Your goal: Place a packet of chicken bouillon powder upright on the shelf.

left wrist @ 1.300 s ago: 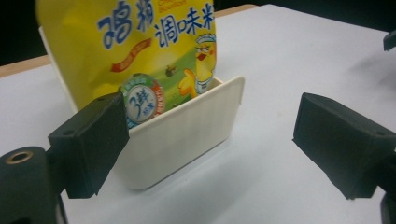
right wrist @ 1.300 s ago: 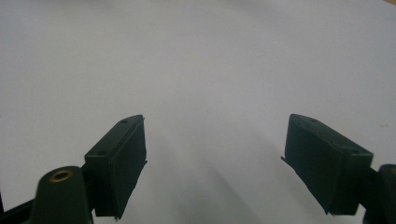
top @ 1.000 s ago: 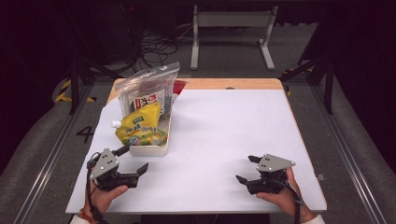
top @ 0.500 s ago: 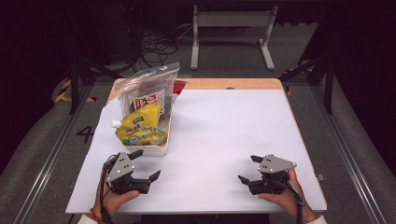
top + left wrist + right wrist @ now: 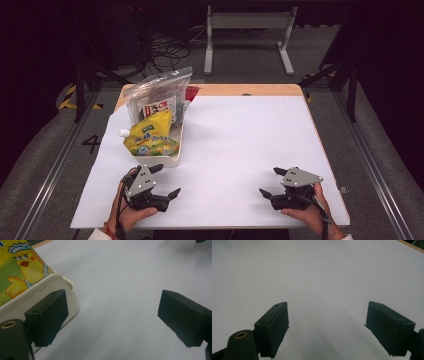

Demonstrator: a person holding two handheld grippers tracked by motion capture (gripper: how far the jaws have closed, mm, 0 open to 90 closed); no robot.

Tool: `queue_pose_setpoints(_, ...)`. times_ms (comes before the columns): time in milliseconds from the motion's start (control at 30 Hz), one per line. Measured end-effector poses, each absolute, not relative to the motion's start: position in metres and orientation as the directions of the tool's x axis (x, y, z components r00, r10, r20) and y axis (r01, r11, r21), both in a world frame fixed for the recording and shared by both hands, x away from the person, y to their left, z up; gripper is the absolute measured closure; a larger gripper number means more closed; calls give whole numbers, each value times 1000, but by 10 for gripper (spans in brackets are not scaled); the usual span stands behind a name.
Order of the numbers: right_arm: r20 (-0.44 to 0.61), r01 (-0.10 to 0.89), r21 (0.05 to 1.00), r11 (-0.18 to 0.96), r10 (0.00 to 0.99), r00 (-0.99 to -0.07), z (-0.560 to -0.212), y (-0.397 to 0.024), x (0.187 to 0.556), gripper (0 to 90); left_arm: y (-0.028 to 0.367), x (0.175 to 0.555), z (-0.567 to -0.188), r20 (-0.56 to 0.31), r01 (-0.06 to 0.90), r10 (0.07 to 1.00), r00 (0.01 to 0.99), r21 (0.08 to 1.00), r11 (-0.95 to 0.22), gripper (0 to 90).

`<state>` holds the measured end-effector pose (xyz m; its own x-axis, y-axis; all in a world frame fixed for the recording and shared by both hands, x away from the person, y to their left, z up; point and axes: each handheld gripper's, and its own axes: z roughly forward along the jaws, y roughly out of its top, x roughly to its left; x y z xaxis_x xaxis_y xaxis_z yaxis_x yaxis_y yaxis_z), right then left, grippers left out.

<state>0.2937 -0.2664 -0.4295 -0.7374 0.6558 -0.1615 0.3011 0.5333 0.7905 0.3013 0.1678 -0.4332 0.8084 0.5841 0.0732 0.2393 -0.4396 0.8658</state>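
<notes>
High view: left gripper (image 5: 165, 181) w/ jaws apart just beside white tray (image 5: 172, 159) holding yellow spout pouch (image 5: 150, 136) & zip bag (image 5: 155, 97); right gripper (image 5: 270, 182) spread over white sheet (image 5: 240, 145).
Left gripper view: jaws wide, tray rim (image 5: 37, 293) beside left jaw.
Right gripper view: jaws wide, nothing between.

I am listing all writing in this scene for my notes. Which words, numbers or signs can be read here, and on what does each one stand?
"4": dark numeral on the grey floor, left of the table.
Yellow pouch: a cartoon chick and printed text; the text is too blurred to read.
Clear zip bag: the labels of the packets inside are too small to read.
Both grippers: no writing seen.
</notes>
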Motion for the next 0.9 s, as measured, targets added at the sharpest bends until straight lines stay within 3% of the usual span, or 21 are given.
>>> queue_pose_setpoints(900,-159,343,824,451,765,-625,-433,-312,279,119,143,309,-446,67,234,514,855,834,-499,72)
